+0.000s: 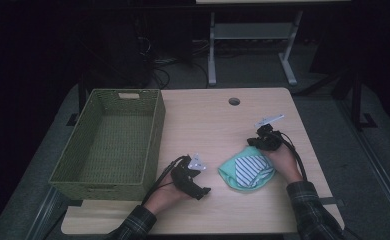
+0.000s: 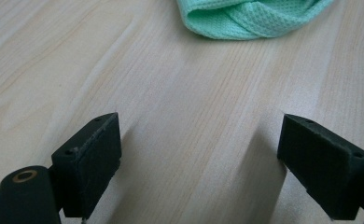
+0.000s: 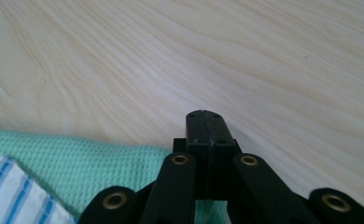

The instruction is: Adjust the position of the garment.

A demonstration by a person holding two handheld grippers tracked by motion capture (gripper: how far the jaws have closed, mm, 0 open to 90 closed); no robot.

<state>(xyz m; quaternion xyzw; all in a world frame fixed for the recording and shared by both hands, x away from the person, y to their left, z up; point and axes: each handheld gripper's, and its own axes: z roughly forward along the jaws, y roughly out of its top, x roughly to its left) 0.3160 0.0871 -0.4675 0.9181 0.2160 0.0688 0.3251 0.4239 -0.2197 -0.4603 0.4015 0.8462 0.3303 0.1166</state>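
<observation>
A mint-green cloth [image 1: 231, 177] lies bunched on the wooden table [image 1: 208, 120], with a blue-and-white striped cloth [image 1: 251, 167] on top of it. My right gripper [image 1: 259, 141] rests at the bundle's far right edge. In the right gripper view its jaws [image 3: 204, 126] are pressed together over the bare wood, with the green cloth [image 3: 77, 158] and striped cloth [image 3: 12, 191] low beside them; I see nothing between the pads. My left gripper [image 1: 203, 192] lies on the table left of the bundle, open [image 2: 199, 140] and holding nothing, and the green cloth [image 2: 250, 18] lies ahead of it.
A green woven basket [image 1: 153, 135] with nothing in it stands at the table's left side, close to my left hand. A round cable hole [image 1: 234, 101] sits near the far edge. Another table's metal legs [image 1: 212, 50] stand on the floor behind.
</observation>
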